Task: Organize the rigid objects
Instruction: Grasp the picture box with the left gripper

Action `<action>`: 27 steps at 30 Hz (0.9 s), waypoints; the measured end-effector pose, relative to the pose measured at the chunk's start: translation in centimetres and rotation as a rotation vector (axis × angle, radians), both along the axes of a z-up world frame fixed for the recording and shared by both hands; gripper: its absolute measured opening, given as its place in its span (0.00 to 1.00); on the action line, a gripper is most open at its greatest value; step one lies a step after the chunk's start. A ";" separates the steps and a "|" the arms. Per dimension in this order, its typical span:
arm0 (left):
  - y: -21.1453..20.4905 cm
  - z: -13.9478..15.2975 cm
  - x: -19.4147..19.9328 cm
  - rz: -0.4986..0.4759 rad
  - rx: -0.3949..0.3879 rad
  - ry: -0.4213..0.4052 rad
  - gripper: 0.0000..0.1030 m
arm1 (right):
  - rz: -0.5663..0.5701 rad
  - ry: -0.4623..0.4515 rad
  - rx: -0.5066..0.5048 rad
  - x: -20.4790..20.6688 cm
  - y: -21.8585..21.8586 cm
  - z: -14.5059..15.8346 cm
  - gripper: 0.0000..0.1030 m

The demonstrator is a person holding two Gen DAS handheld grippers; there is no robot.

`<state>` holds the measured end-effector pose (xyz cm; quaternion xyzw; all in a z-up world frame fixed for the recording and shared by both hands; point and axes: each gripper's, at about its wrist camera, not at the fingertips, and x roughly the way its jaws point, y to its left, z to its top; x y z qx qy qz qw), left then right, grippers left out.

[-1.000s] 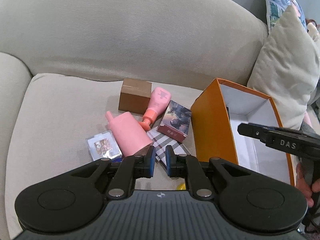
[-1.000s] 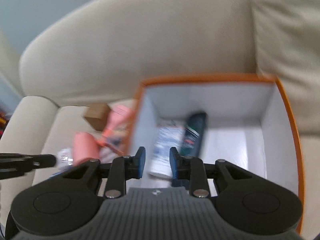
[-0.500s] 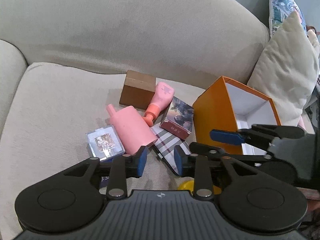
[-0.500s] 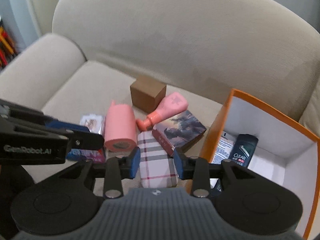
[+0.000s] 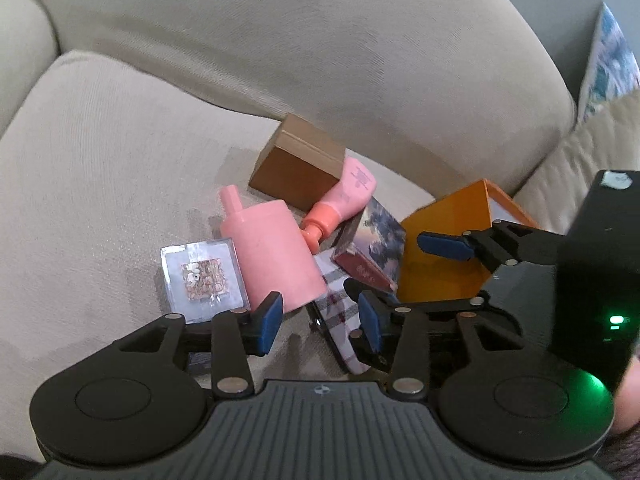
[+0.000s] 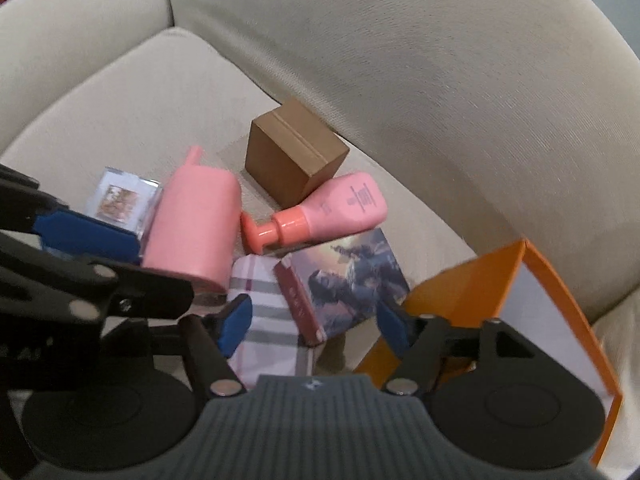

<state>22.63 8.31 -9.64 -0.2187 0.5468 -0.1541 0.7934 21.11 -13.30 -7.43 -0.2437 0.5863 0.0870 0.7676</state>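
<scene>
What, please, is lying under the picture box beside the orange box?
The picture box rests tilted on the checked box, overlapping its right part. The pink pump bottle lies just behind it. Whatever sits beneath its far right edge, toward the orange box, is covered.

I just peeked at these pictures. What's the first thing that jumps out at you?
The pink things pop first: a big pink cup lying on its side and a pink pump bottle beside it, mid-cushion on the beige sofa. Next, the bright orange box on the right, with a brown cardboard box behind the pile.
</scene>
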 end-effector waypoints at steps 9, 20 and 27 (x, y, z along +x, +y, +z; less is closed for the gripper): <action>1.6 -0.2 0.6 0.061 -0.059 0.012 0.49 | 0.052 0.056 -0.072 2.0 1.3 -1.9 0.63; 1.5 0.1 0.5 0.055 -0.076 -0.003 0.49 | -0.048 0.110 0.036 3.9 -0.9 -2.3 0.54; 1.8 0.8 -0.5 0.063 -0.073 -0.009 0.46 | -0.034 0.042 0.054 2.3 -0.4 0.5 0.00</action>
